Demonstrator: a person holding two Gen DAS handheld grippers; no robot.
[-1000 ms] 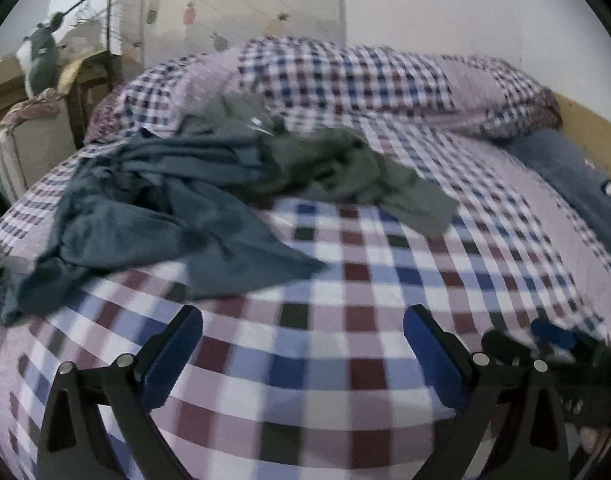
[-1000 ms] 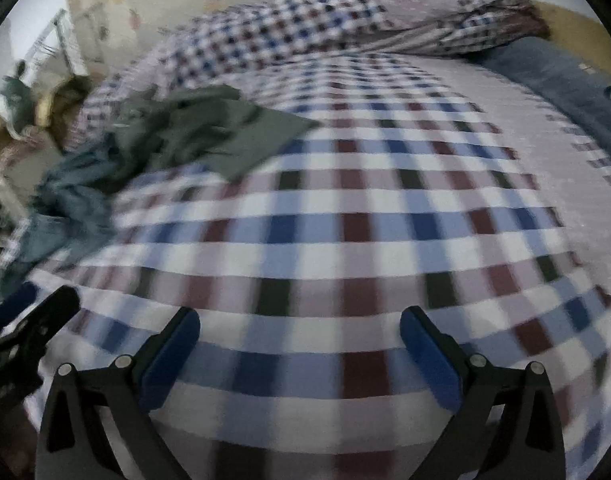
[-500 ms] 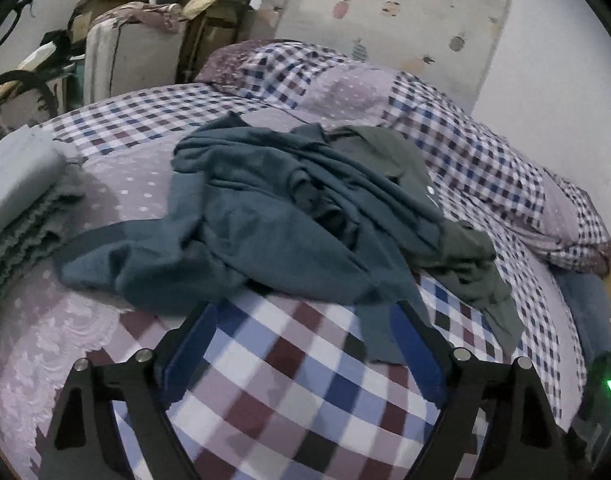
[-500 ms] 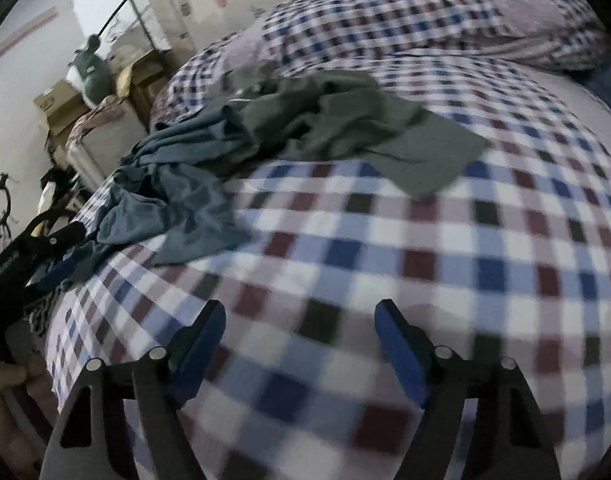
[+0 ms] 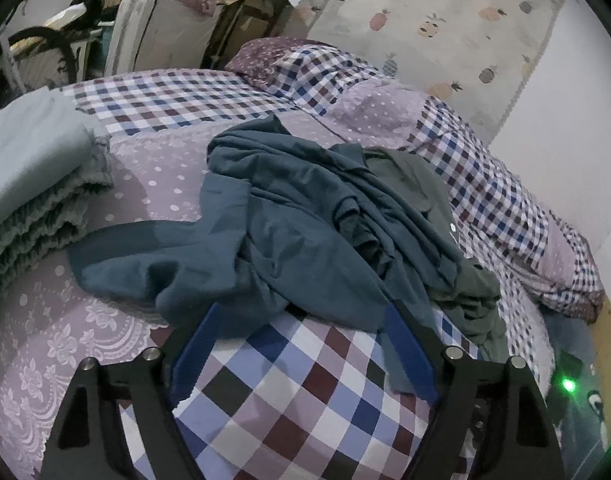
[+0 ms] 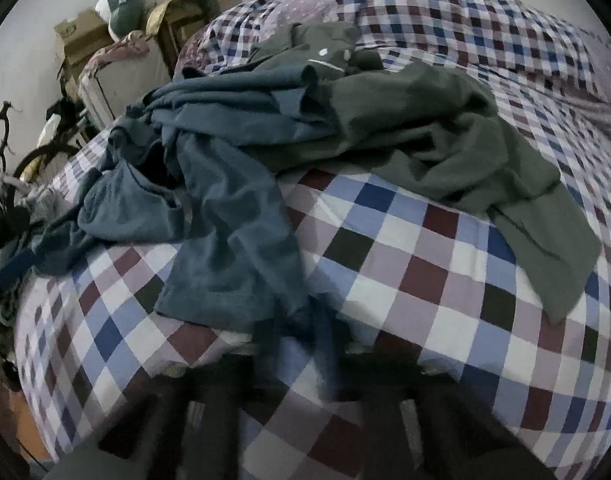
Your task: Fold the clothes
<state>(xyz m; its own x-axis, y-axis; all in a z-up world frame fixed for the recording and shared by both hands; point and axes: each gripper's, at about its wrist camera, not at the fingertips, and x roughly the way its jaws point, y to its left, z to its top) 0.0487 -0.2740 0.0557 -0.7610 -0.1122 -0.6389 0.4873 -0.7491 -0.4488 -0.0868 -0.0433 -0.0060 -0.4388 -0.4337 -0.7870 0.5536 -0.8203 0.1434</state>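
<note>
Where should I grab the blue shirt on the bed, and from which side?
Take the blue shirt by its loose near edge, the flap lying flat on the checked bedspread just ahead of the left gripper. Come in low from the bed's near side, since that edge is thin, free and uncovered. Farther back it tangles with the green shirt.

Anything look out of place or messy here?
Yes: a teal garment and an olive green garment lie crumpled and tangled together on the checked bedspread, unfolded. Nothing looks damaged.
</note>
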